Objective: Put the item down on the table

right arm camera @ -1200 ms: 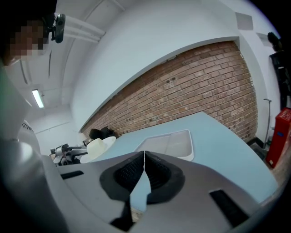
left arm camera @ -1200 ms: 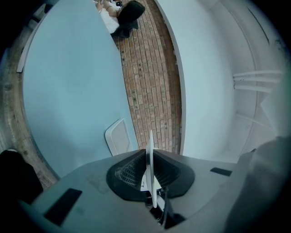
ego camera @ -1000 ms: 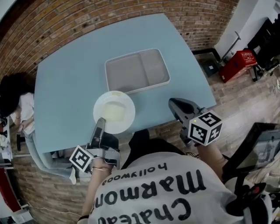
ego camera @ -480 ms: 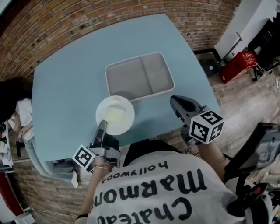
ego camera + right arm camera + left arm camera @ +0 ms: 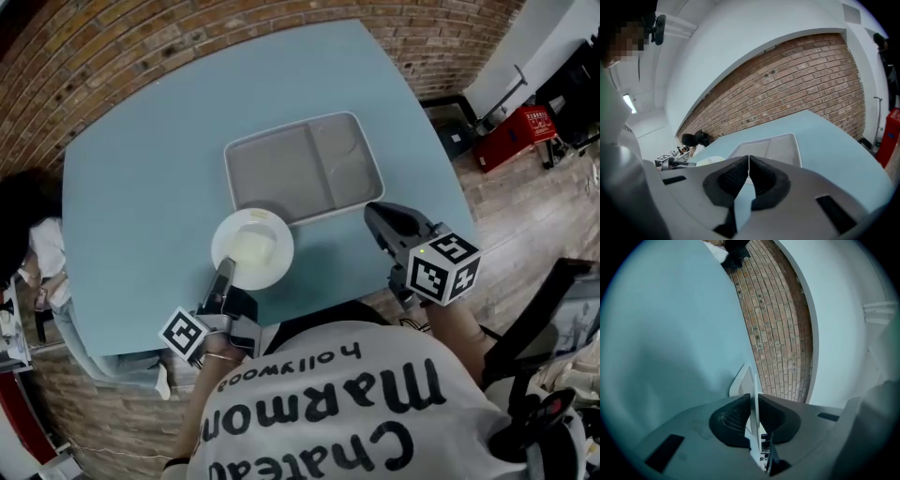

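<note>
1. L gripper [image 5: 225, 274] is sitting at the near edge of the table [image 5: 141, 187], jaws clamping the near rim of the white plate [image 5: 253, 247]. Left gripper view is showing the thin rim pinched edge-on between the pads [image 5: 736, 416].
2. R gripper [image 5: 377, 216] is hanging over the table's near right edge, jaws closed pad to pad w/ nothing between them. It's well right of the plate, just beside the tray's near right corner.
3. Plate is lying flat over the table between the near edge and the grey tray [image 5: 281, 169], its far rim overlapping the tray's near left rim. Can't tell if it's touching the tabletop.
4. Tray has 2 compartments and is sitting mid-table.
5. Brick floor [image 5: 187, 47] is showing beyond the table's far edge.
</note>
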The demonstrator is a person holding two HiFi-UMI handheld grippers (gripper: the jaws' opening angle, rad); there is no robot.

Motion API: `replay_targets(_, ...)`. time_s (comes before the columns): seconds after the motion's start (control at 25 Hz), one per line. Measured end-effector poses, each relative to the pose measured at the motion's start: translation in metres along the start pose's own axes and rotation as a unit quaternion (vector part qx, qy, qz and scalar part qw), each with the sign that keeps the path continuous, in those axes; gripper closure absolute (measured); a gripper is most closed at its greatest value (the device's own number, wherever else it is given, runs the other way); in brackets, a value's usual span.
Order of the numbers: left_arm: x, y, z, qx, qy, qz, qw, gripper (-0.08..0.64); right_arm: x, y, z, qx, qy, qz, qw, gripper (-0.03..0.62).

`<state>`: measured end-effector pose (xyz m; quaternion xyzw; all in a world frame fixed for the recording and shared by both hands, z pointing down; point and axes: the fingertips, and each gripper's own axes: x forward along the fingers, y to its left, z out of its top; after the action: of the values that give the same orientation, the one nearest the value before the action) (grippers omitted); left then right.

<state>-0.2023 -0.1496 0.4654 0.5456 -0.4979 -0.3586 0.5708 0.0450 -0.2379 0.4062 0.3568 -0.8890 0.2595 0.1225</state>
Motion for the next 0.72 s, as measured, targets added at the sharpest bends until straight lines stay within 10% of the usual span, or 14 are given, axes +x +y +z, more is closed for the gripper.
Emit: replay_targets(0.72, 0.031, 0.025, 0.019, -0.009, 0.021, 0.069, 0.9973, 0.529, 0.042, 0.003, -0.006, 0.022, 0.015, 0.013, 1.0, 0.58)
